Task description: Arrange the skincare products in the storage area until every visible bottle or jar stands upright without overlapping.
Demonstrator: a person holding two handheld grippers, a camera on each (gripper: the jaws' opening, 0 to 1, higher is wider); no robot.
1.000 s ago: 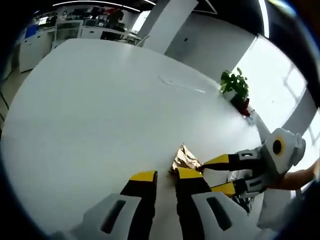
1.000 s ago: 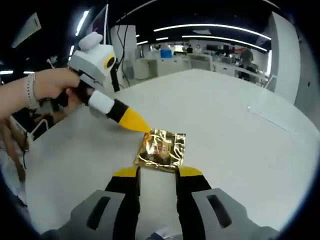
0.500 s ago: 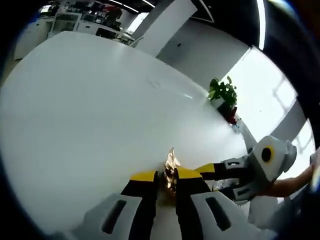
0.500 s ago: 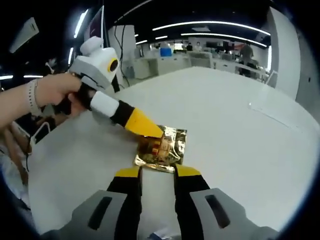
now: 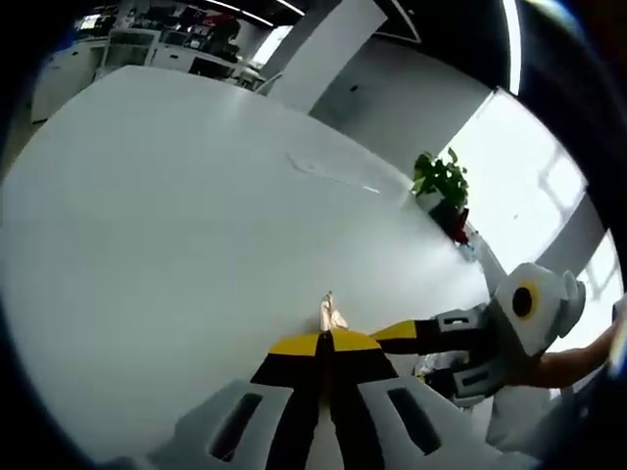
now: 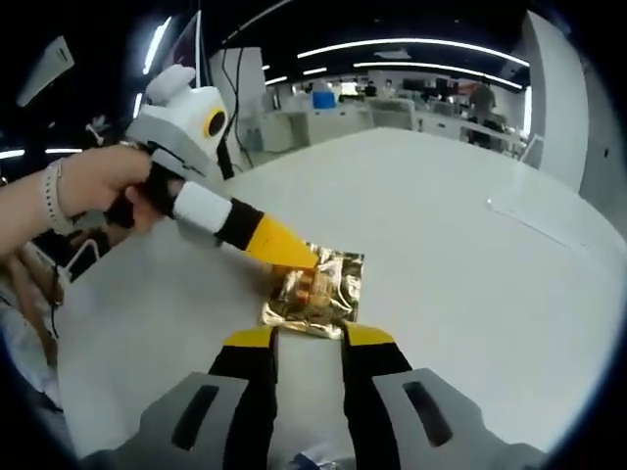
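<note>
Sachet (image 6: 315, 289): a flat gold foil packet, crinkled and shiny, lying on the white table (image 6: 470, 264) just ahead of my right gripper (image 6: 308, 338), whose jaws stand apart with nothing between them. My left gripper (image 5: 324, 343) has its jaws pinched together on the sachet's near edge; in the left gripper view a sliver of foil (image 5: 329, 313) pokes up past the yellow tips. I'd judge it light, thin and floppy, likely slick, so it may bend or slide instead of lifting flat. A corner or sealed edge seems the best hold. The table is smooth and matte. No bottle or jar is visible.
</note>
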